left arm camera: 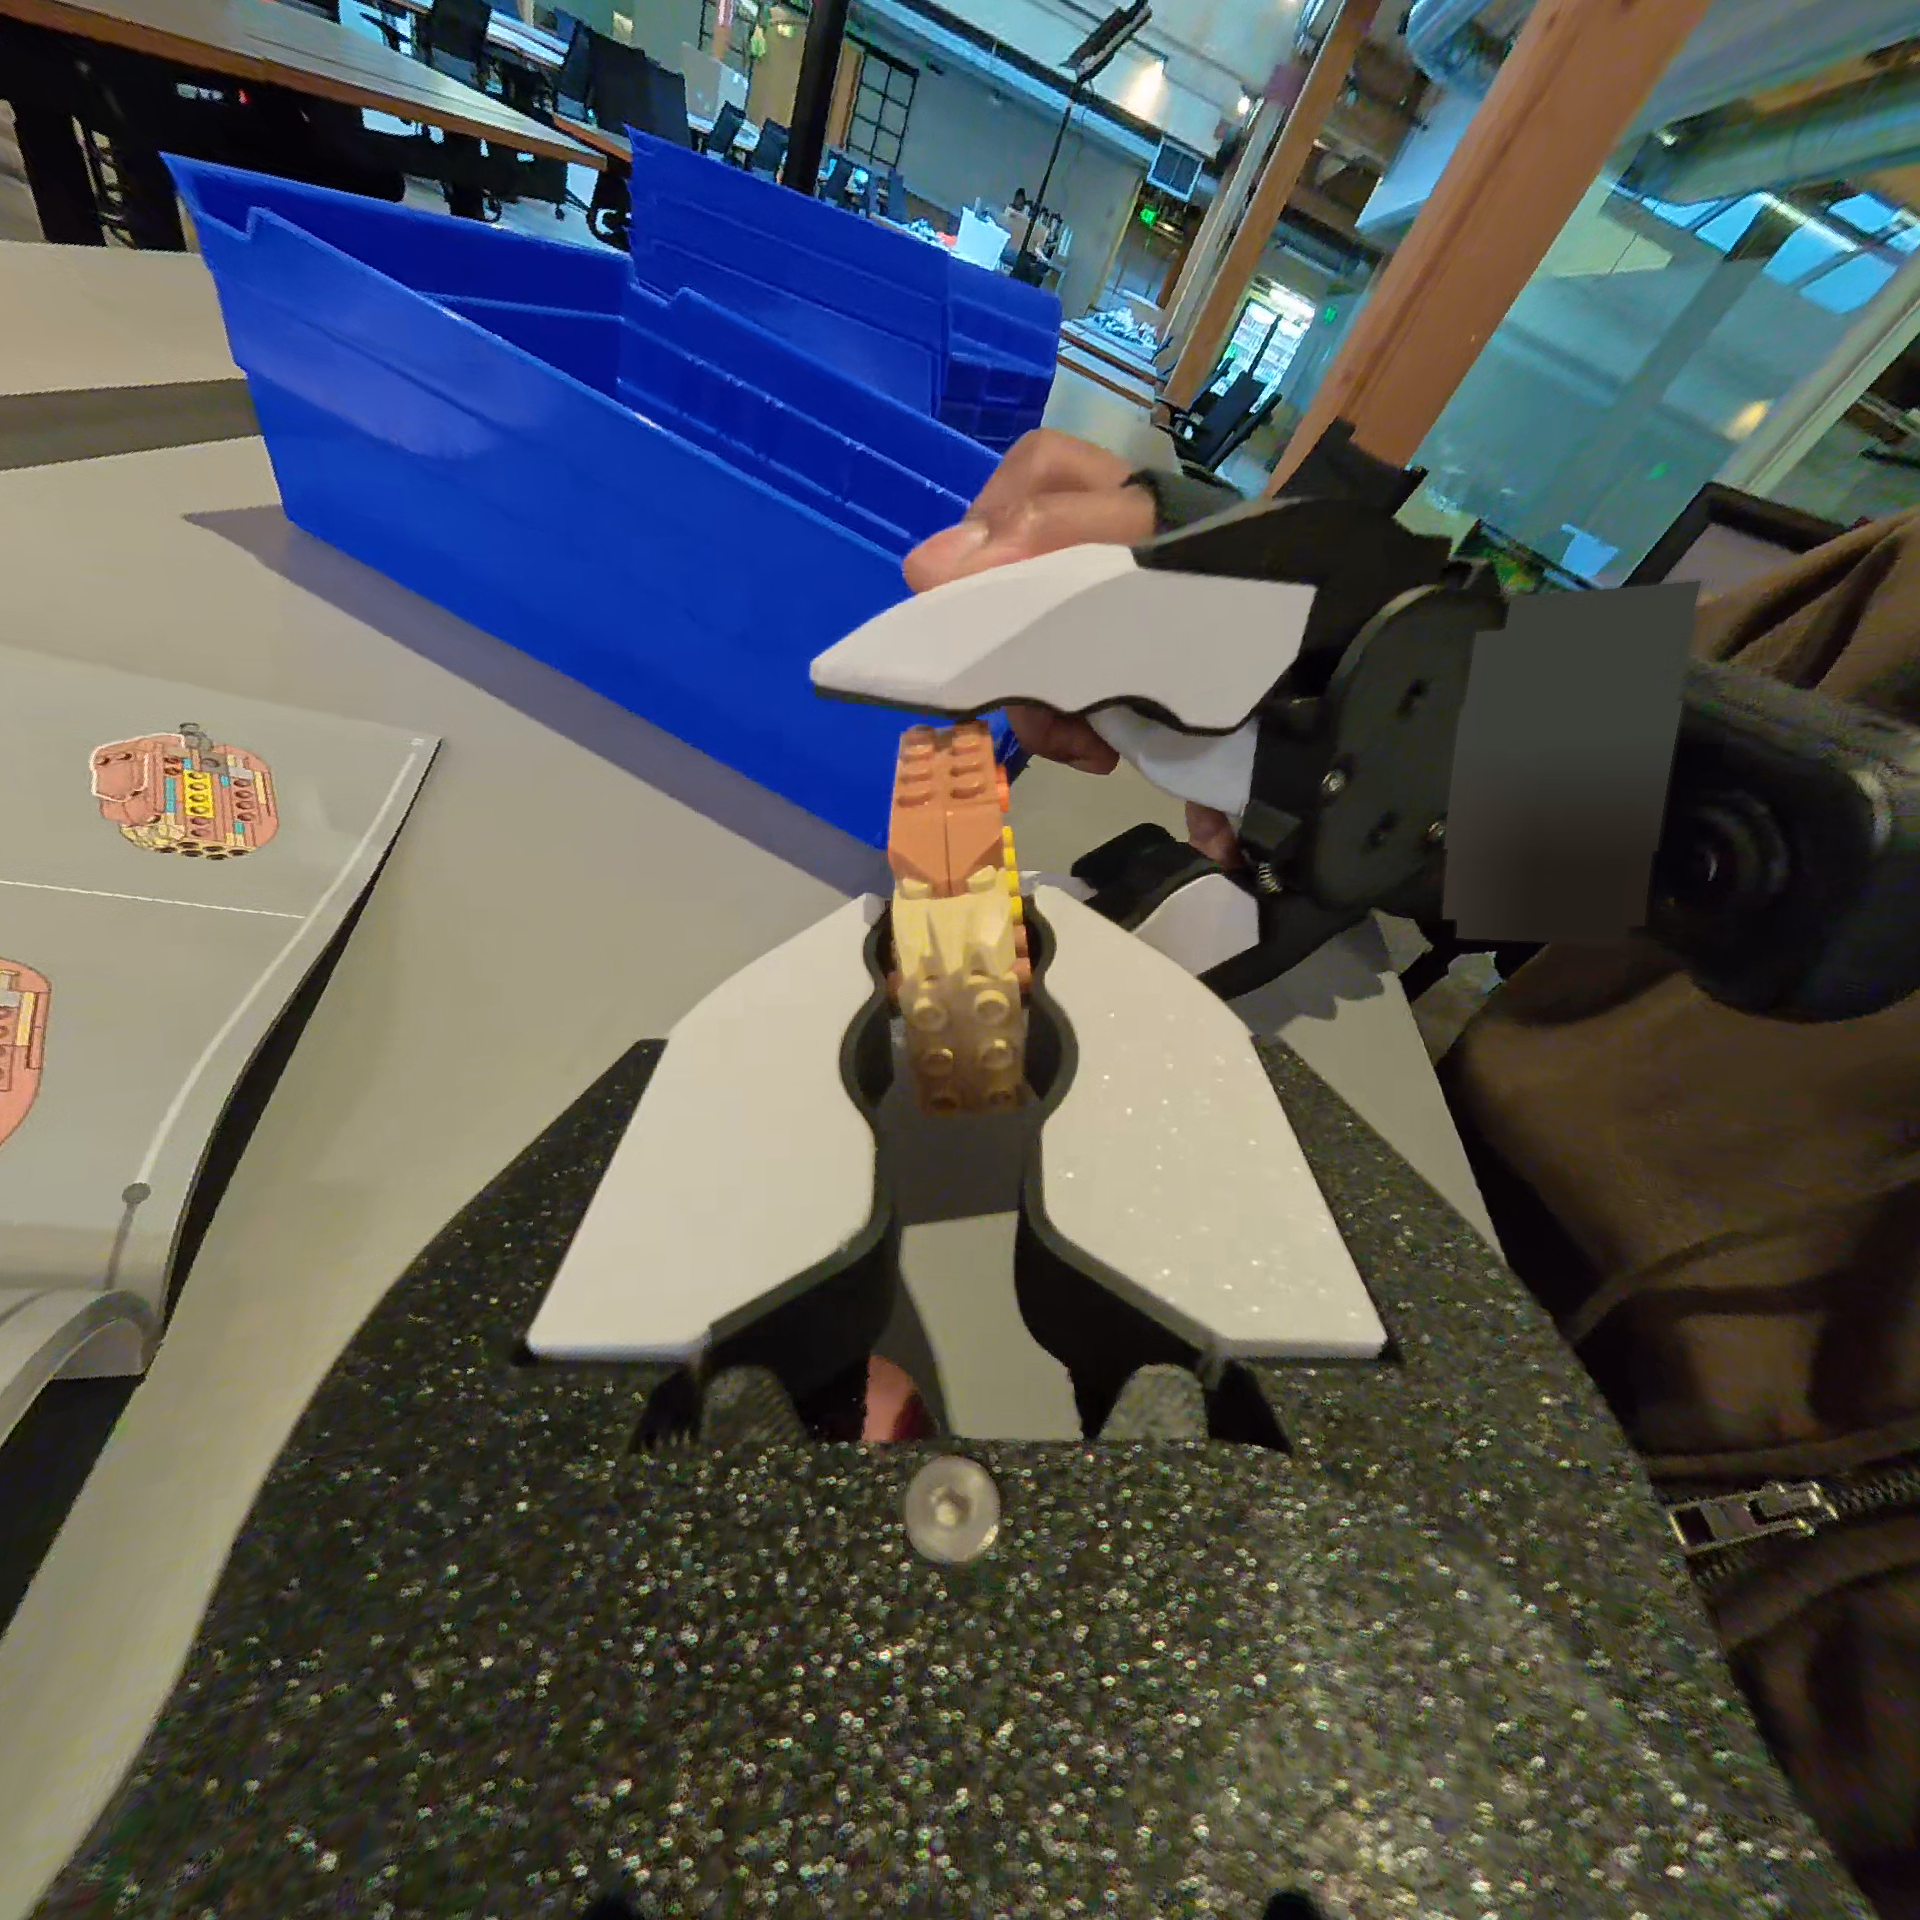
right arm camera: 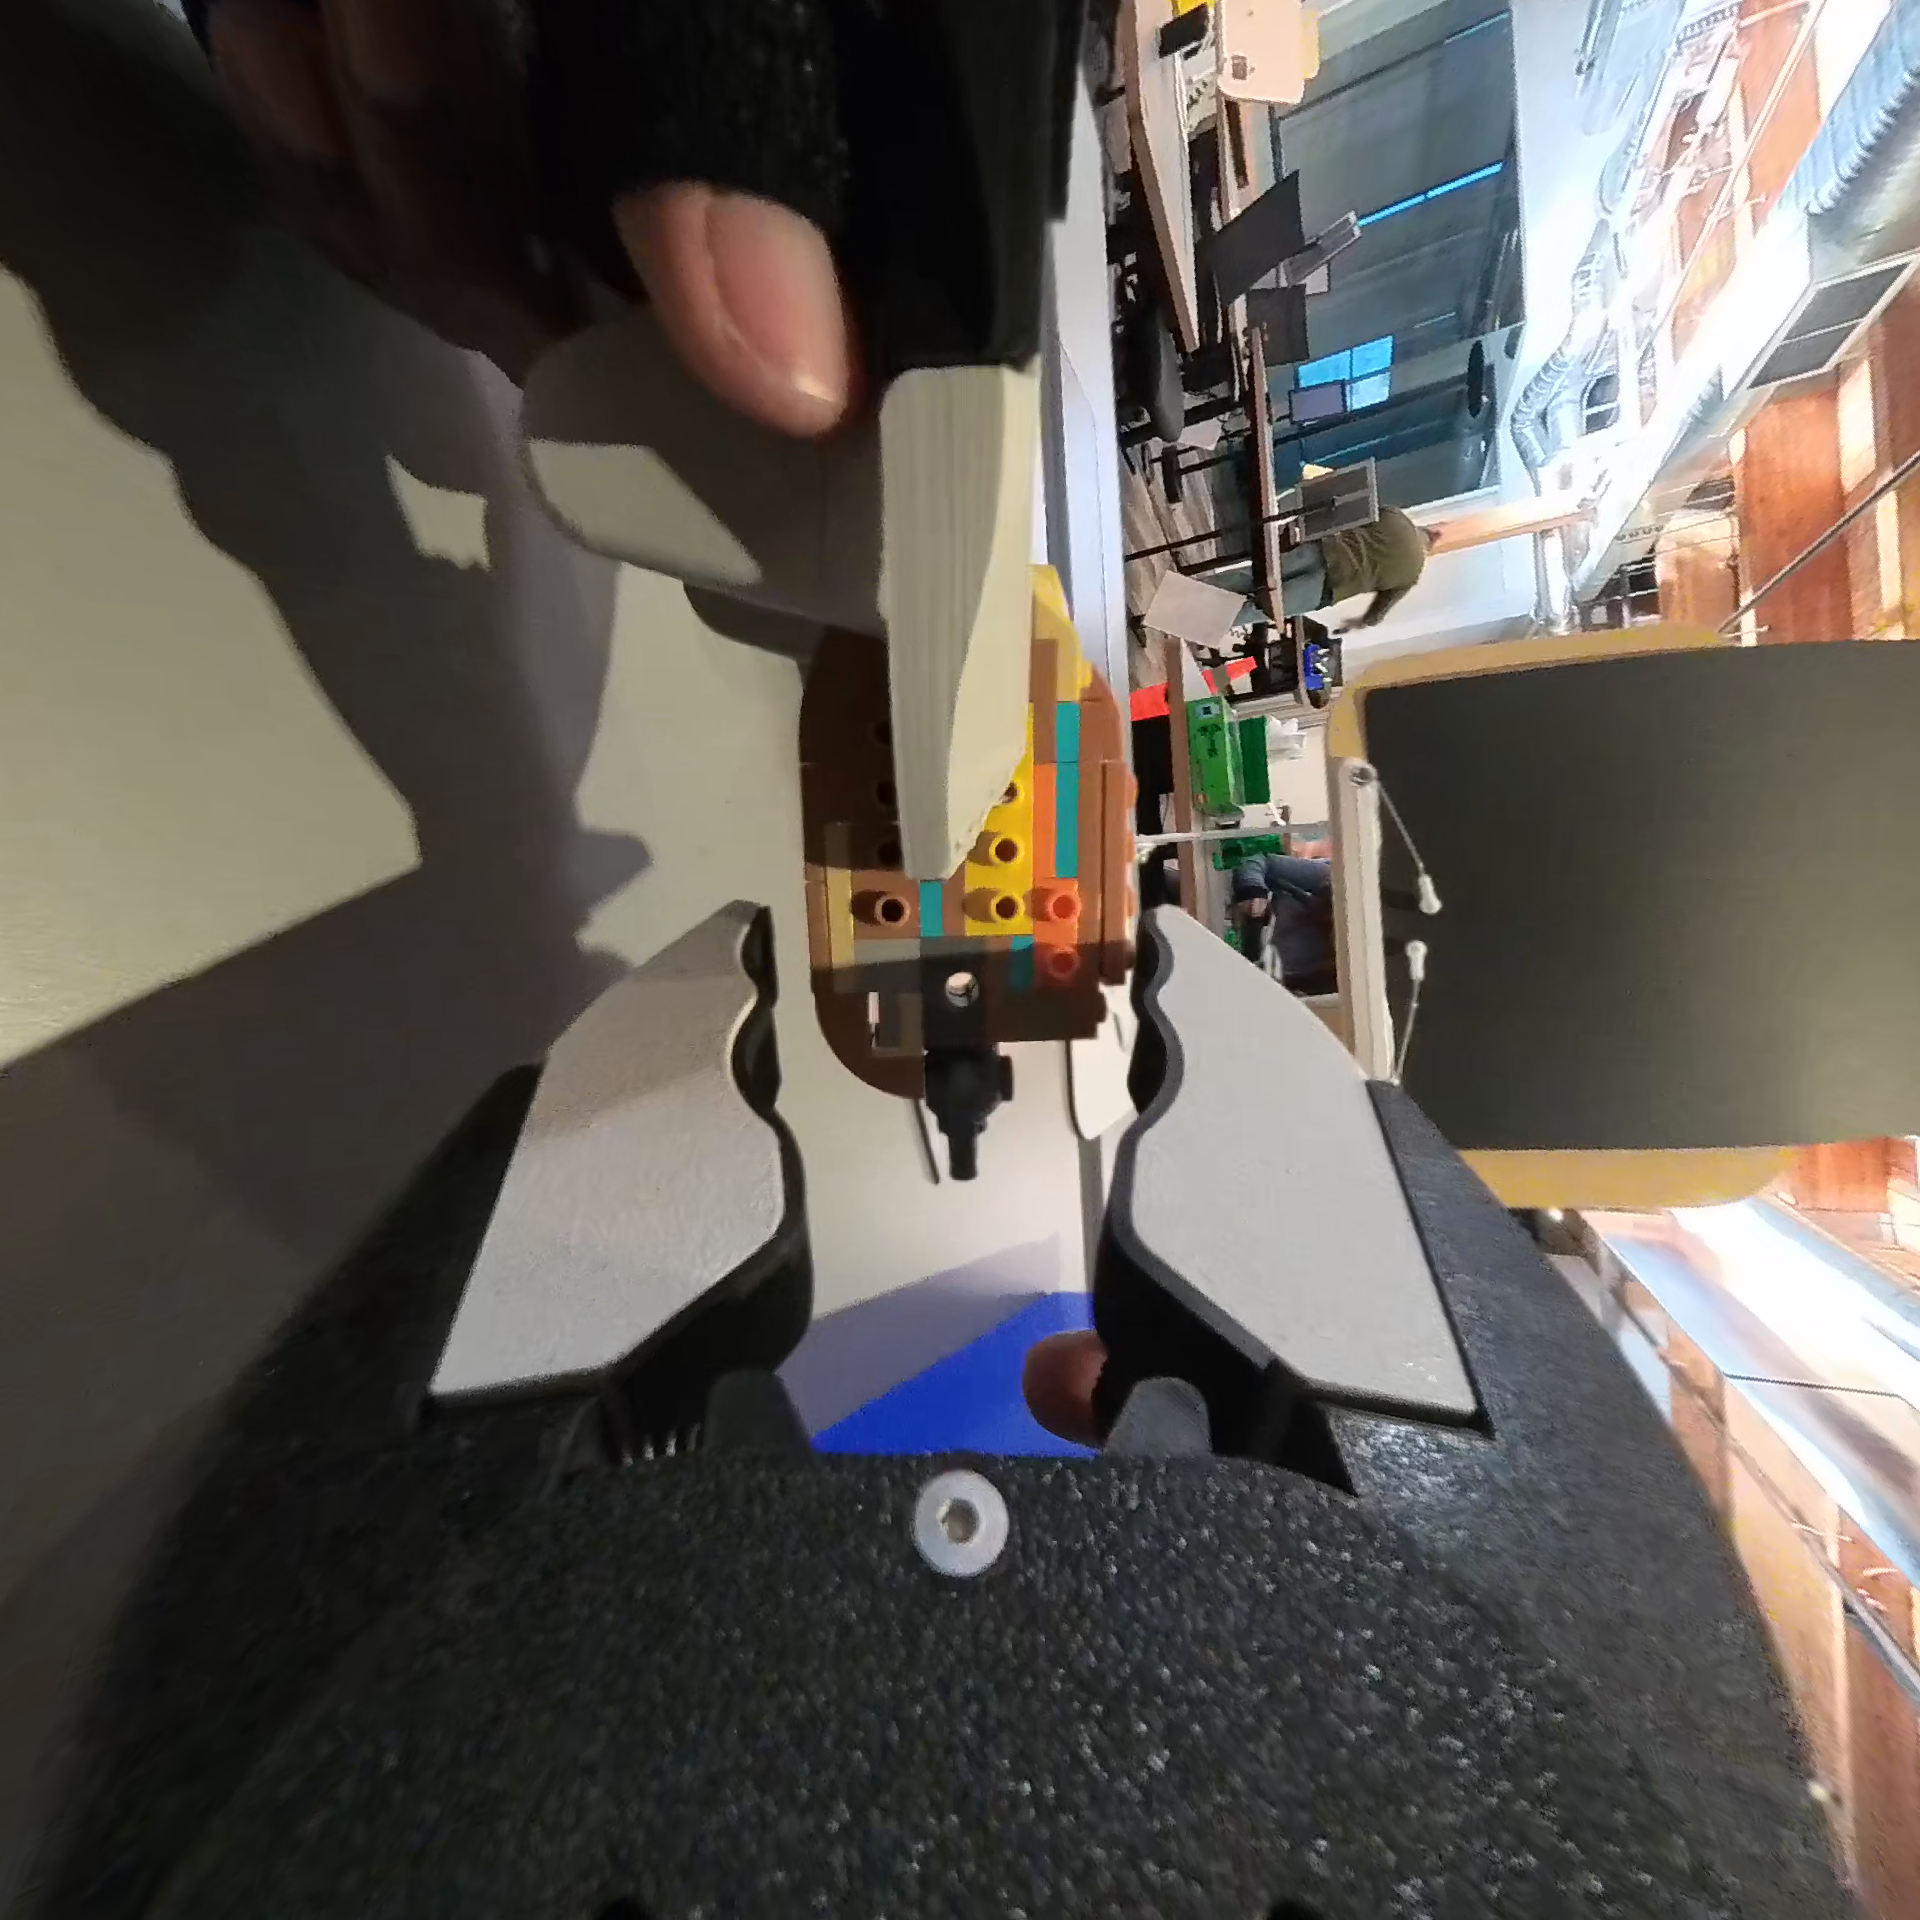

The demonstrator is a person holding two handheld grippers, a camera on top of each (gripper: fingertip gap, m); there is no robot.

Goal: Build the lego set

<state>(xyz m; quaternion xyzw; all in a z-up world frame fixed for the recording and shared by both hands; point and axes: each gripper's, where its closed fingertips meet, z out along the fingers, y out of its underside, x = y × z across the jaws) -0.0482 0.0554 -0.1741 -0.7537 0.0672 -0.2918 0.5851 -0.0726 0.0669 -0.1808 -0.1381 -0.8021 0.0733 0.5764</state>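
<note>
The lego build (left arm camera: 951, 894) is a flat brown and tan model with yellow, teal and orange bricks on one face (right arm camera: 997, 873). My left gripper (left arm camera: 956, 925) is shut on it and holds it edge-up above the grey table (left arm camera: 582, 852). My right gripper (right arm camera: 951, 935) is open. Its fingers (right arm camera: 665, 1101) stand on either side of the build's near end, which has a black peg (right arm camera: 966, 1101). In the left wrist view its upper finger (left arm camera: 1039, 644) lies over the build's top and its lower finger (left arm camera: 1184, 914) sits below. The left gripper's finger (right arm camera: 951, 665) covers part of the build.
Blue plastic bins (left arm camera: 582, 436) stand on the table behind the build. An open instruction booklet (left arm camera: 187, 852) lies at the left. A person's brown jacket (left arm camera: 1714, 1195) is at the right. A dark board with a wooden rim (right arm camera: 1621, 894) is beyond the table's edge. My left and right fingertips are right by each other.
</note>
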